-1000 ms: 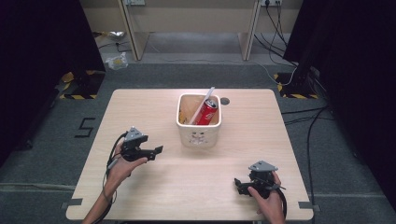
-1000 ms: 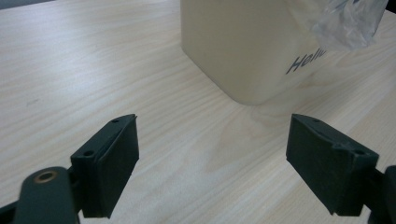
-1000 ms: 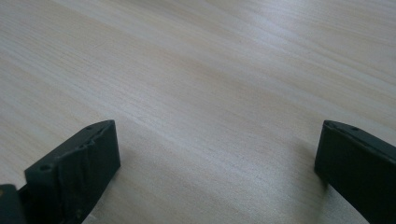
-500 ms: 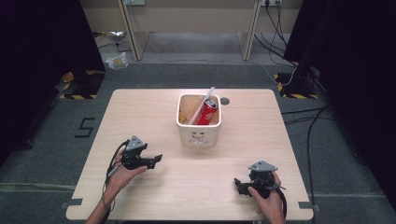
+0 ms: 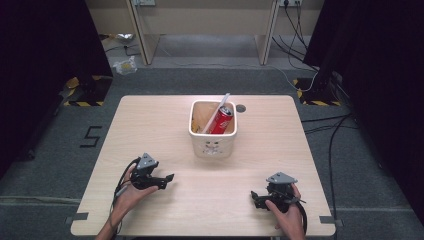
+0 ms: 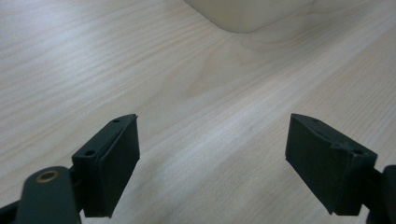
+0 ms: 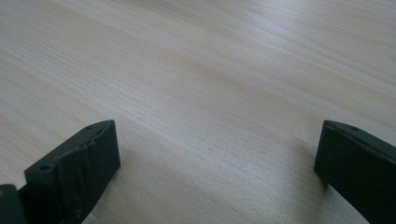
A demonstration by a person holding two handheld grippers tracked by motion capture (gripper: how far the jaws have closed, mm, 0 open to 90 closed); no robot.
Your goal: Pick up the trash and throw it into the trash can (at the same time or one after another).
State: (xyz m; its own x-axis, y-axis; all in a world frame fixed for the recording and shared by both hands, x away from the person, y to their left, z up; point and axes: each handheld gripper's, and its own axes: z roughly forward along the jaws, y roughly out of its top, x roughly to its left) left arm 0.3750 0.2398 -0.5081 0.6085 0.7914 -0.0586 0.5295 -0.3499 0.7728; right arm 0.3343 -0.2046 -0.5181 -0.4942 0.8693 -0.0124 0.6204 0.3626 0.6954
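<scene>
Centrally, a white bin (image 5: 213, 137) is seen toward the far half of the wooden worktop (image 5: 150, 125), with a red can (image 5: 221, 120) leaned inside it beside a white straw-like stick (image 5: 216, 114). Bare worktop lies between bin and both tools. The left tool (image 5: 165, 180) is held low at the near left, pointed right toward the bin corner (image 6: 243, 18), jaws spread wide, nothing gripped. The right tool (image 5: 255, 197) is held at the near right, pointed left, jaws wide apart, nothing between them.
</scene>
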